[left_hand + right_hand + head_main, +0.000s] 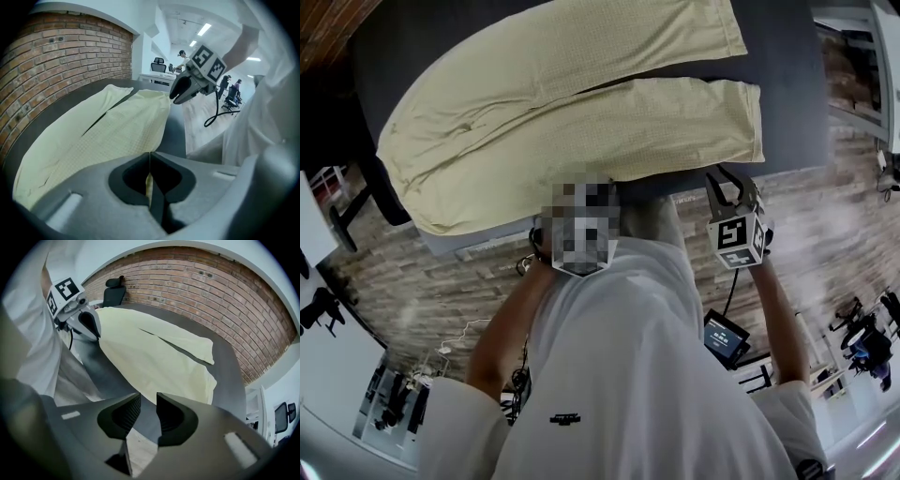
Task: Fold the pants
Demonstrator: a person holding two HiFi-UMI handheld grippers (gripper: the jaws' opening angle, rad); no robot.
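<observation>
Pinching the pants (581, 122) near their waist, the left claw (149, 157) is clamped on pale fabric, likely to lift that end; the right claw (147, 401) gapes empty beside their hem. They lie spread across the surface (787, 84).

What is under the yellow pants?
A dark grey table: its top shows around the pants and between the legs. Anything else beneath the cloth is covered.
</observation>
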